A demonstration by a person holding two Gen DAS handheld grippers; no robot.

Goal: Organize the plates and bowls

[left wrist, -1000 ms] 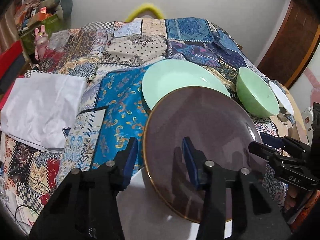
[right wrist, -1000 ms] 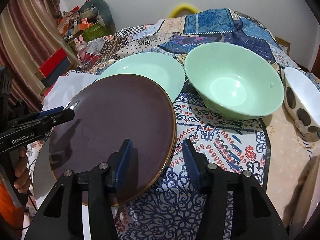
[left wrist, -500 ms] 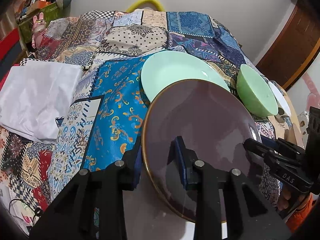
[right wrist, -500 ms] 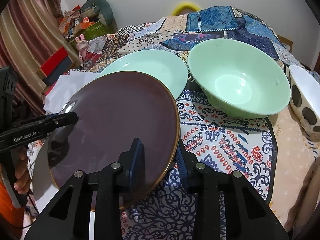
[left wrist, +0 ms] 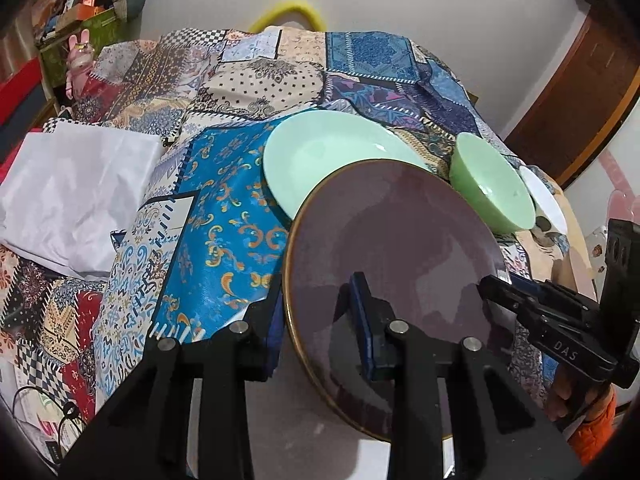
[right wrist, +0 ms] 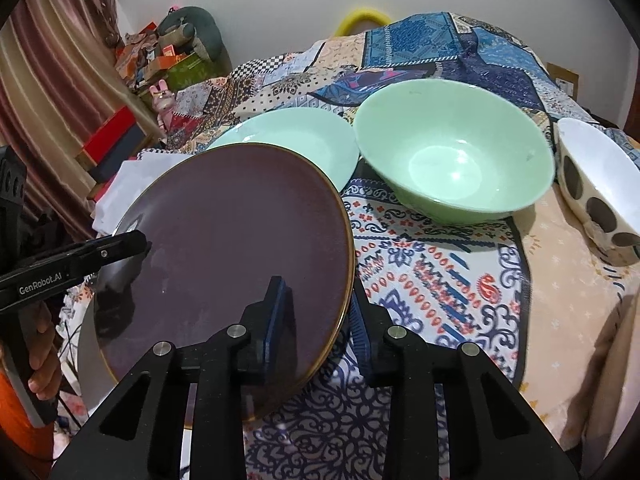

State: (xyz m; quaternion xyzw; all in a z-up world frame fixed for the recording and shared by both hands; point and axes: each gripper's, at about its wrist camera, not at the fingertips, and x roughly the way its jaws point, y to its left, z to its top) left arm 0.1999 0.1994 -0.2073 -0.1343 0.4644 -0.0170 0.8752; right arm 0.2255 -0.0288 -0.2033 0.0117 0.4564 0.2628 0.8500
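A patchwork cloth in blues and creams covers the table. On it the round, dark brown, gold-rimmed plate is lifted, tilted over a white plate at six o'clock. The left gripper pinches its left rim; the right gripper, jaws closing, clamps the right rim. At twelve o'clock lies a pale green plate, at two o'clock a green bowl, at three a white spotted bowl.

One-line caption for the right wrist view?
Both grippers clamp the brown plate beside green bowl.
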